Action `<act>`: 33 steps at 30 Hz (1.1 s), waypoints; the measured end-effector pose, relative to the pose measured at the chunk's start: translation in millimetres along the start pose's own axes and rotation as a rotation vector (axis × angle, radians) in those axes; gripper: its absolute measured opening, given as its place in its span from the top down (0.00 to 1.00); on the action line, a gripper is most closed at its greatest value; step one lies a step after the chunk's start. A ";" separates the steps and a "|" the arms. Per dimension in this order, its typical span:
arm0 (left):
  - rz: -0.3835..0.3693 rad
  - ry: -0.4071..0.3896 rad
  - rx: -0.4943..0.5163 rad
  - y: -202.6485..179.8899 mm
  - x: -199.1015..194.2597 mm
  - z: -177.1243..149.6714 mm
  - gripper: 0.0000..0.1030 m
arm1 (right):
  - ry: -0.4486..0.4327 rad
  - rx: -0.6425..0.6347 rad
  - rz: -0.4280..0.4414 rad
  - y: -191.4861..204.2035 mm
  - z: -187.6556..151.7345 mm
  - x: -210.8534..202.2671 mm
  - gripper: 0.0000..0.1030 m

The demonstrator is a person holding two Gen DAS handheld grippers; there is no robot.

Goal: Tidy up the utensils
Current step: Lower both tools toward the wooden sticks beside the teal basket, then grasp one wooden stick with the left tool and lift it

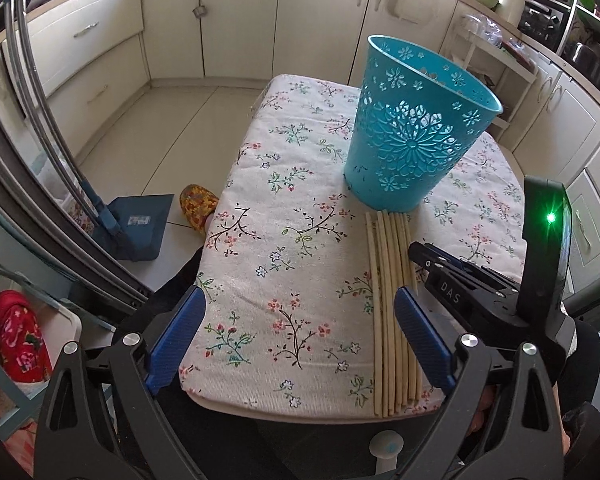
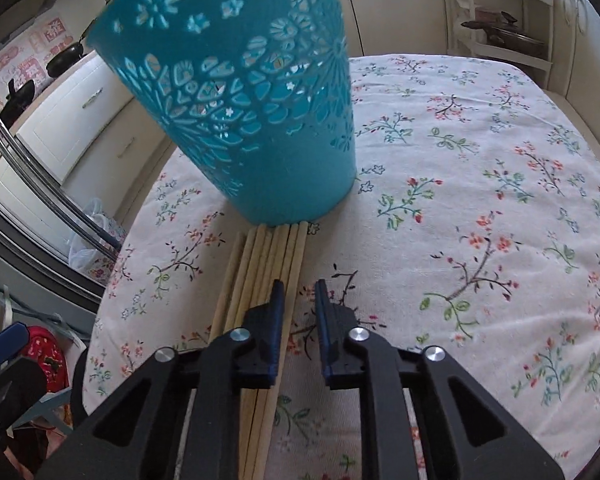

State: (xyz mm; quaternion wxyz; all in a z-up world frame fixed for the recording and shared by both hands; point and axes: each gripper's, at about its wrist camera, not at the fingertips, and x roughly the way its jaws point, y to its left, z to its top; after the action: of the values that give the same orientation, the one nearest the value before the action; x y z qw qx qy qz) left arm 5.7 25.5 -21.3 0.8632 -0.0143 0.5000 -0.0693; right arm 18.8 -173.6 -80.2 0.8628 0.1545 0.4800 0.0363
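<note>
Nearest the cameras are the two tools. The left gripper [image 1: 300, 344] hangs with its jaws spread wide over the near edge of the table [image 1: 236, 184] and holds nothing — its right-hand pad only overlaps the bundle in that view. The right gripper [image 2: 298, 320] has its jaws drawn in to a narrow gap; the rightmost stick seems to run up between the blue pads, but the right wrist view does not settle whether they are pressing on it yet, so I cannot call it a grip.

Just beyond lie the chopsticks [image 1: 392, 312], all side by side in one flat row on the flowered cloth, their far tips touching the foot of the blue basket [image 1: 412, 128].

The basket stands upright, and no stick shows above its rim. By that reckoning nothing has been put away yet — the whole bundle is still to be lifted and dropped in.
</note>
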 end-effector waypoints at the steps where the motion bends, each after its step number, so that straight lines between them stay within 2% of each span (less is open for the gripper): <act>1: 0.001 0.005 0.001 -1.1 4.5 1.4 0.11 | -0.003 -0.017 -0.013 1.4 1.9 1.9 0.87; 4: 0.005 0.013 0.006 -3.2 12.7 4.3 0.11 | -0.008 -0.079 -0.049 5.5 1.7 2.3 0.92; 10: 0.026 0.025 0.042 -13.5 38.7 14.3 0.11 | 0.024 -0.151 -0.039 -5.5 1.0 -5.2 0.93; 18: 0.064 0.062 0.112 -36.9 80.7 25.0 0.11 | 0.004 -0.115 0.014 -21.9 -14.7 -13.9 0.93; 22: 0.113 0.081 0.148 -44.8 99.3 24.9 0.11 | -0.009 -0.105 0.024 -20.5 -18.0 -14.4 0.93; 29: 0.130 0.101 0.167 -50.8 112.1 24.7 0.11 | -0.012 -0.097 0.044 -27.9 -15.1 -14.3 0.93; 31: 0.132 0.092 0.177 -54.3 114.3 25.4 0.13 | -0.010 -0.101 0.045 -27.6 -14.0 -13.6 0.93; 33: 0.094 0.091 0.179 -56.0 113.6 27.7 0.31 | -0.008 -0.104 0.047 -27.7 -12.9 -12.9 0.93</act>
State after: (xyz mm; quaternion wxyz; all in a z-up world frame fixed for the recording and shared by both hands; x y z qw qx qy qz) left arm 79.5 -46.3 -100.0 0.8398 0.0894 0.5304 -0.0736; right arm -1.3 -199.6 -84.4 0.8705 0.1208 0.4703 0.0807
